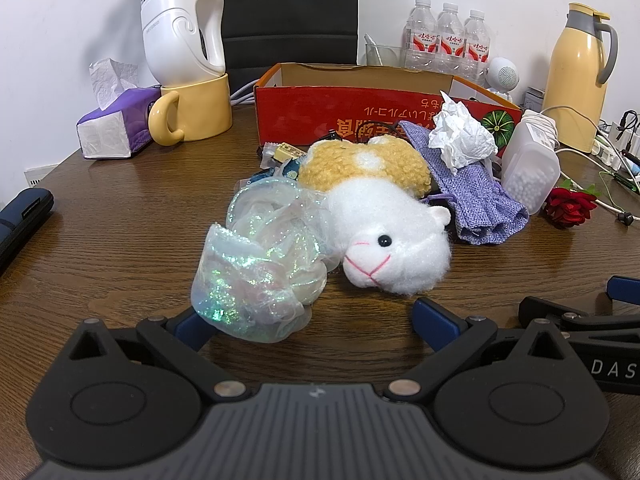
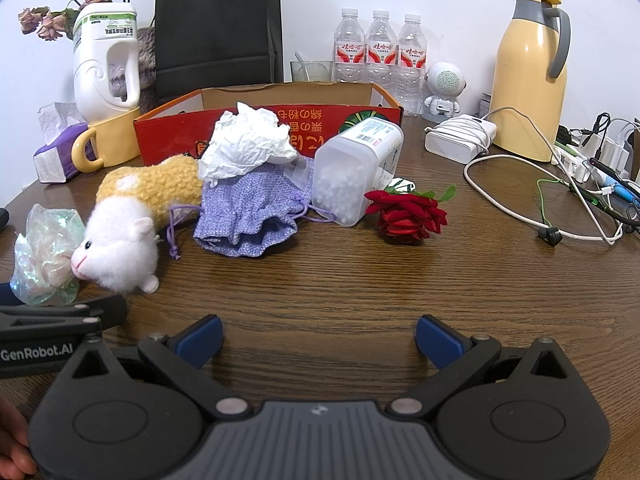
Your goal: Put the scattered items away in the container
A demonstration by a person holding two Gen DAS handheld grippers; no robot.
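A red open cardboard box (image 1: 360, 110) (image 2: 168, 136) stands at the back of the wooden table. In front of it lie an iridescent organza bundle (image 1: 260, 268) (image 2: 44, 256), a white and yellow plush hamster (image 1: 380, 216) (image 2: 132, 216), a purple knit pouch (image 1: 476, 196) (image 2: 248, 212), a crumpled white tissue (image 1: 460, 136) (image 2: 244, 144), a clear bead jar (image 1: 528, 172) (image 2: 352, 172) and a red fabric rose (image 1: 568, 206) (image 2: 408, 216). My left gripper (image 1: 316, 322) is open, its left finger touching the organza bundle. My right gripper (image 2: 318, 338) is open and empty over bare table.
A yellow mug (image 1: 196, 108) under a white detergent jug (image 1: 180, 20), a purple tissue box (image 1: 116, 124), water bottles (image 2: 380, 48), a yellow thermos (image 2: 528, 76), a small white speaker (image 2: 444, 88), a white charger (image 2: 460, 140) and cables (image 2: 580, 200) ring the table. A dark case (image 1: 20, 216) lies left.
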